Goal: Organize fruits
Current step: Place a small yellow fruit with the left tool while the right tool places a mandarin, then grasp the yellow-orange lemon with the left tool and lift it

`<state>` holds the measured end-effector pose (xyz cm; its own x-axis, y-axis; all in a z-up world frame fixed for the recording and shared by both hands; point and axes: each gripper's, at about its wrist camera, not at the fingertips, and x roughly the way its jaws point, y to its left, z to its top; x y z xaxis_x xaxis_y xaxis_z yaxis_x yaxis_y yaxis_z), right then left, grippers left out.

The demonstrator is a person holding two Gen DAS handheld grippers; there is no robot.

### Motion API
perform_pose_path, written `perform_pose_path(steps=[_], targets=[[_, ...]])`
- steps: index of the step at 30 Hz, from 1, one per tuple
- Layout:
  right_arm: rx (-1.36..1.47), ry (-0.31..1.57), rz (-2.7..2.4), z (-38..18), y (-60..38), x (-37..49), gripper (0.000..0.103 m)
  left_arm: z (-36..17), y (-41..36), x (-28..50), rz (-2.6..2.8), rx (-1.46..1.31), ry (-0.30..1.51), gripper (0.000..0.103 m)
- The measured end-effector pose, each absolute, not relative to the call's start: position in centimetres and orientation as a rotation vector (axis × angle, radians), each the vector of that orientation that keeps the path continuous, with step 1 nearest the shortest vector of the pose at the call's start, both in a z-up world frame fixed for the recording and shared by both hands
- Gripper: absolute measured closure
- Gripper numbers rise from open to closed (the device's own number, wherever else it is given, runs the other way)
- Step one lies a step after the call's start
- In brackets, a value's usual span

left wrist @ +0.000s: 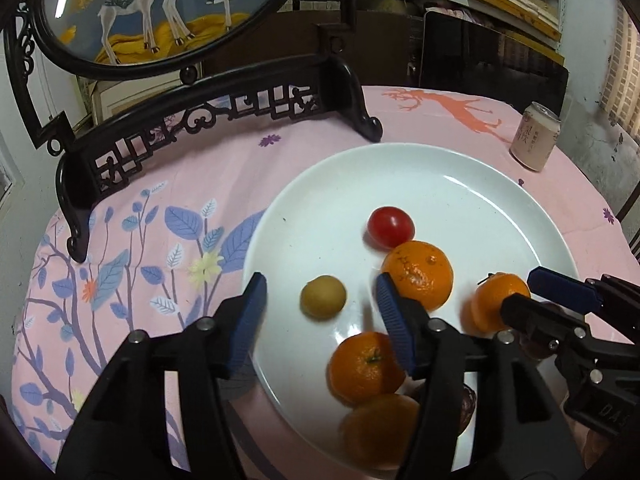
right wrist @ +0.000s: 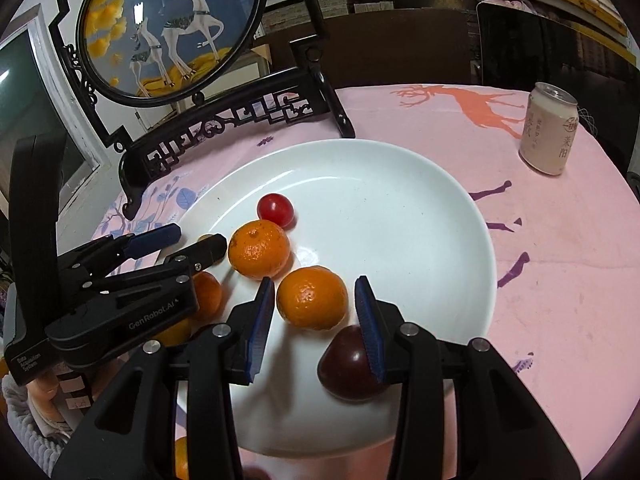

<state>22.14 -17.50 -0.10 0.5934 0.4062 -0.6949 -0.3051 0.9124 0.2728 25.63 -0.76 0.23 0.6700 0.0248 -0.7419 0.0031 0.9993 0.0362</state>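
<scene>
Blue-padded fingers of the left gripper (left wrist: 320, 316) stood wide apart over the near-left rim of the white plate (left wrist: 460, 184), and a small yellow-green fruit (left wrist: 323, 297) lay on the plate between them, touched by neither pad. Just beside its right finger sat one mandarin (left wrist: 419, 273), with a red cherry tomato (left wrist: 391, 227) touching that mandarin's far side. Nearer the camera lay a second mandarin (left wrist: 366, 368), stem up, and a blurred orange one (left wrist: 380, 432) at the plate's near edge. From the right the right gripper (left wrist: 520, 296) reached in, its fingers spread around a third mandarin (left wrist: 494, 300); whether the pads pressed it could not be told from that view. In the right wrist view the right gripper (right wrist: 312, 312) showed parted fingers with that mandarin (right wrist: 312, 297) between them and a gap at each pad, so it gripped nothing. A dark purple plum (right wrist: 350, 364) lay on the plate just under the right-hand finger. All the fruit was gathered in the near-left half of the plate. The plate rested on a pink patterned tablecloth (left wrist: 168, 184). Behind it stood a dark carved stand (left wrist: 224, 108) holding a round deer picture (left wrist: 160, 4), and a pale drink can (left wrist: 536, 136) stood well apart to the far right.
</scene>
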Motion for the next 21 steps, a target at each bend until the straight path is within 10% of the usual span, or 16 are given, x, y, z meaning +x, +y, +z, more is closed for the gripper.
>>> perform_pose_path(steps=[21], targets=[[0.209,0.737,0.425,3.8,-21.5,13.3,0.051,2.8,-1.2,14.6,-0.086,0.053,0.765,0.036]])
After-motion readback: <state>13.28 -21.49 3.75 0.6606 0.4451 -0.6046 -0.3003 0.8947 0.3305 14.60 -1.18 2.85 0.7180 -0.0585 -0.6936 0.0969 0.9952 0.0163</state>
